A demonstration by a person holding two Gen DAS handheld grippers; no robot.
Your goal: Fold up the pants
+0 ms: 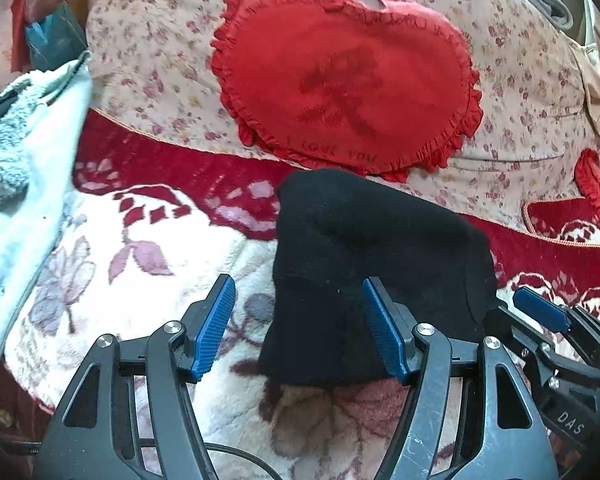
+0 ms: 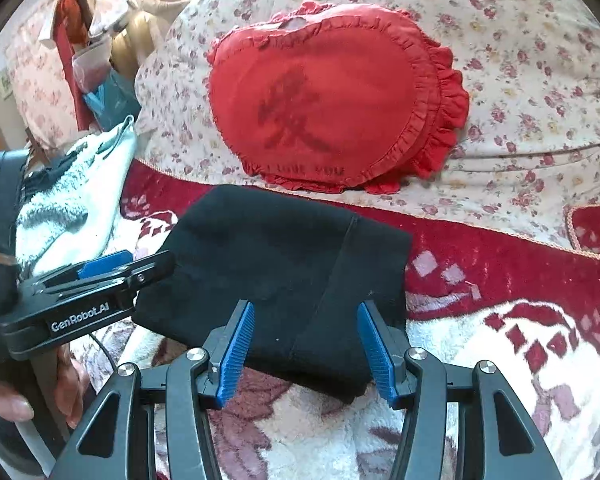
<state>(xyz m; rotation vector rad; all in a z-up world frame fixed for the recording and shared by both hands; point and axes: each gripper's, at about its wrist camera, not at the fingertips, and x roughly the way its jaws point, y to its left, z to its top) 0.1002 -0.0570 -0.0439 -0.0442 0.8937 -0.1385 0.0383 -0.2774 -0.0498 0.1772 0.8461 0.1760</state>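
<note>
The black pants (image 1: 363,264) lie folded into a compact rectangle on the red-and-white floral blanket (image 1: 148,264); they also show in the right wrist view (image 2: 276,272). My left gripper (image 1: 303,320) is open, with its jaws wide apart at the bundle's near left edge and nothing between them. My right gripper (image 2: 305,344) is open too, its blue pads straddling the bundle's near edge without closing on it. The right gripper also shows in the left wrist view (image 1: 547,316) at the bundle's right side, and the left gripper shows in the right wrist view (image 2: 100,276) at its left side.
A red heart-shaped cushion (image 1: 339,84) rests on a floral pillow (image 1: 148,68) just behind the pants. A pile of white and pale blue fluffy clothes (image 1: 24,152) lies to the left. A second red cushion (image 1: 595,196) is at the far right.
</note>
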